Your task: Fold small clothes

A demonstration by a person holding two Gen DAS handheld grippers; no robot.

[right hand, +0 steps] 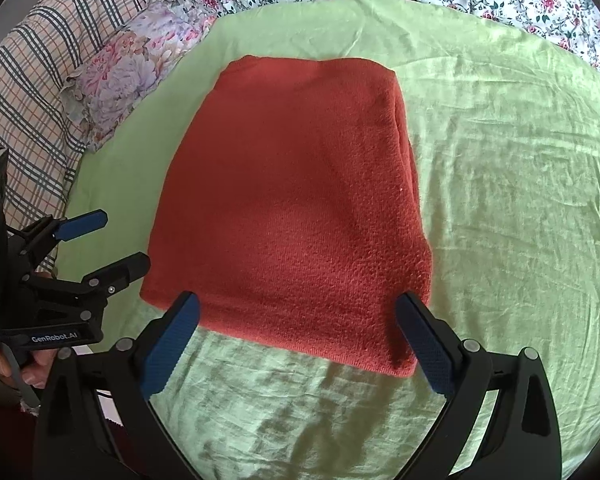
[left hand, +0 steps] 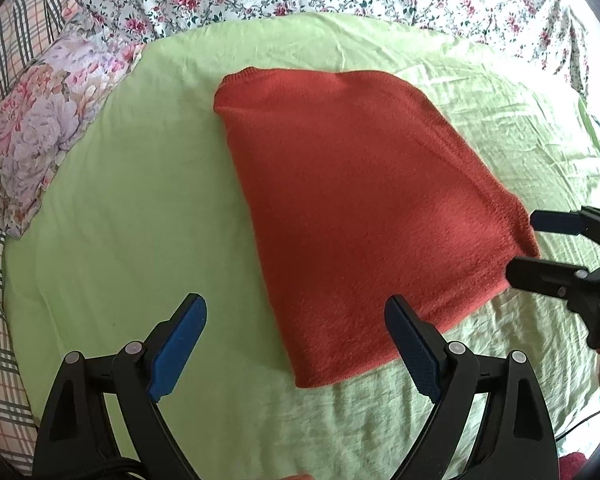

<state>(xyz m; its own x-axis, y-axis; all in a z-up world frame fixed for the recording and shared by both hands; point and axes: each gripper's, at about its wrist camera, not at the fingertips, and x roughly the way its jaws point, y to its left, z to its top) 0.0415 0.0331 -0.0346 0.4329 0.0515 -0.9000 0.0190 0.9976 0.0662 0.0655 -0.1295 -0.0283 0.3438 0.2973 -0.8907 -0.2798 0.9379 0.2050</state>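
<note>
My left gripper (left hand: 296, 344) wide apart, holding nothing. My right gripper (right hand: 298, 344) wide apart too, empty. Both just above near edge of folded red knit (right hand: 296, 208). Knit lies flat on green sheet (right hand: 500, 200), mid bed.

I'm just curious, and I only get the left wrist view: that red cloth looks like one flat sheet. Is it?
Observer: No. The right wrist view shows the red garment with stacked layers along its right edge, so it is already folded.
Operator: Is the tool at my picture's right edge holding it?
Observer: No. The right gripper is wide open and grips nothing.
Operator: Who holds my own tool?
Observer: A hand holds the left gripper, whose body reads GenRobot.AI.
</note>
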